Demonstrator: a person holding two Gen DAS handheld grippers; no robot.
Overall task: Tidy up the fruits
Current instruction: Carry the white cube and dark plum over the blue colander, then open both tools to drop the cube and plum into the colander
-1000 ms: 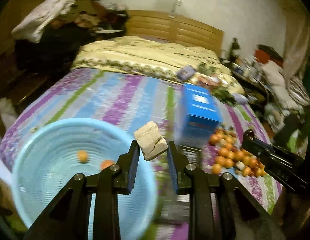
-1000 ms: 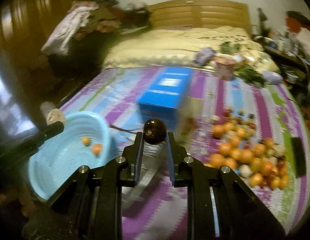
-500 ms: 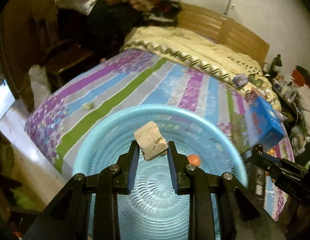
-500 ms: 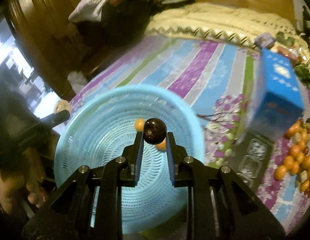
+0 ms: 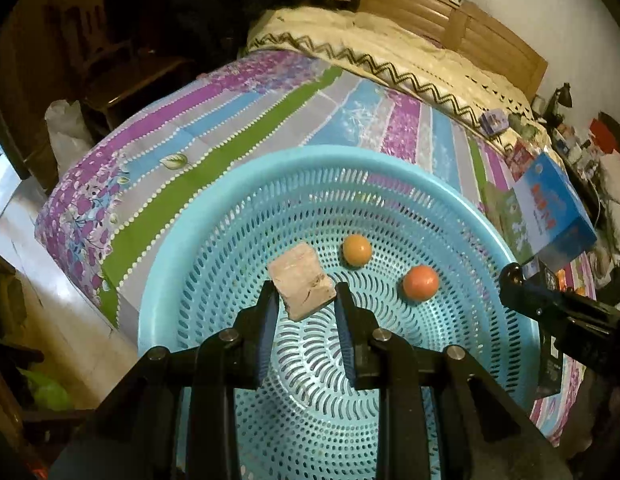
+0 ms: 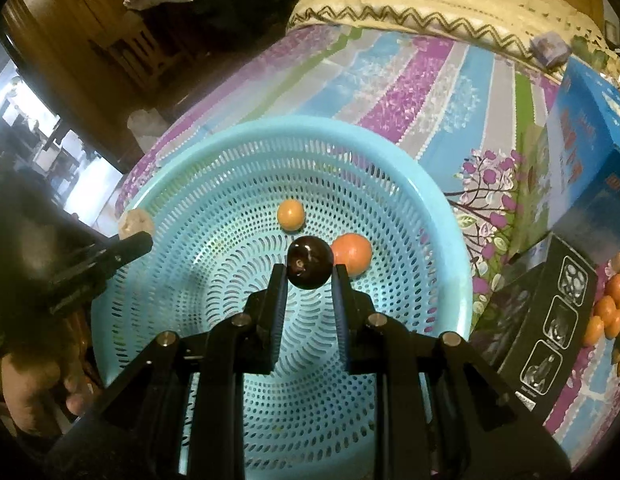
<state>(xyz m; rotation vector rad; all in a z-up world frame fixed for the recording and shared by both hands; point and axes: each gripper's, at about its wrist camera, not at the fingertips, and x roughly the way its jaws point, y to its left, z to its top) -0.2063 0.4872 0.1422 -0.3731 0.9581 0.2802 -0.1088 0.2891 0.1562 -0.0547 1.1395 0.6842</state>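
A light blue perforated basket (image 5: 214, 216) sits on the striped bedspread; it also shows in the right wrist view (image 6: 449, 216). Two orange fruits lie in it, one pale (image 5: 356, 250) (image 6: 290, 214) and one deeper orange (image 5: 420, 282) (image 6: 353, 254). My left gripper (image 5: 304, 300) is shut on a tan blocky chunk (image 5: 302, 286) and holds it above the basket's inside. My right gripper (image 6: 310, 272) is shut on a dark round fruit (image 6: 310, 262), also above the basket. The left gripper's tip with the chunk (image 6: 136, 222) shows at the basket's left rim.
A blue box (image 6: 585, 148) and a black box (image 6: 541, 312) stand right of the basket. A pile of orange fruits (image 6: 613, 308) lies at the far right. The bed's edge drops to the floor at left (image 5: 62, 312). A cream quilt (image 5: 389, 52) covers the far bed.
Both grippers have swung left from the fruit pile to over the basket and moved lower, each still holding its item. The basket now fills both views.
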